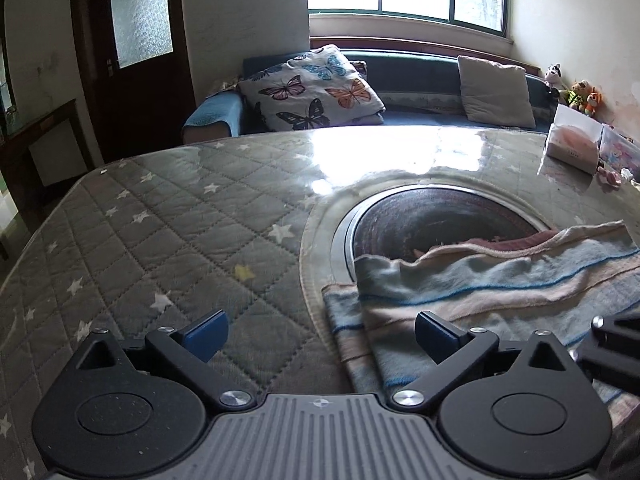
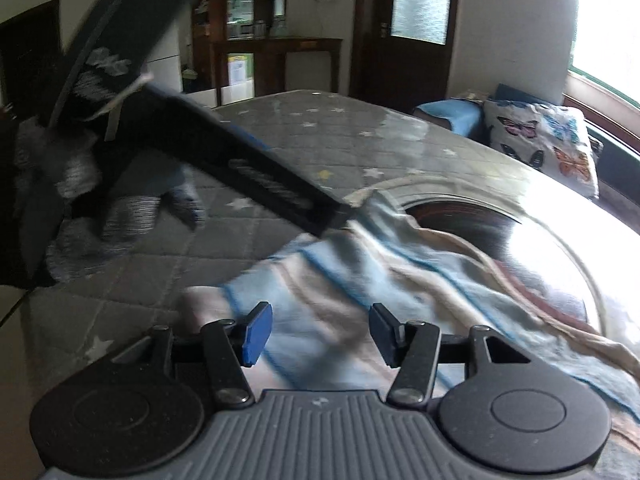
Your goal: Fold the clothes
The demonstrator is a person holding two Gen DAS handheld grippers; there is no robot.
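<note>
Striped garment (image 1: 500, 292) lies half-folded on the counter (image 1: 160, 220), long axis running 9-to-3, at 1 o'clock of the wide, empty left tool (image 1: 320, 338); right tool (image 2: 318, 334), also wide, hovers directly over it, nearer.

Blue-and-beige striped cloth (image 1: 500, 292)

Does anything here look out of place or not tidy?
Yes. The striped cloth lies rumpled, with a wavy top edge. Part of it hangs over the dark round inset in the table, not flat on the quilted cover. Both grippers, left and right, have open jaws holding nothing.
</note>
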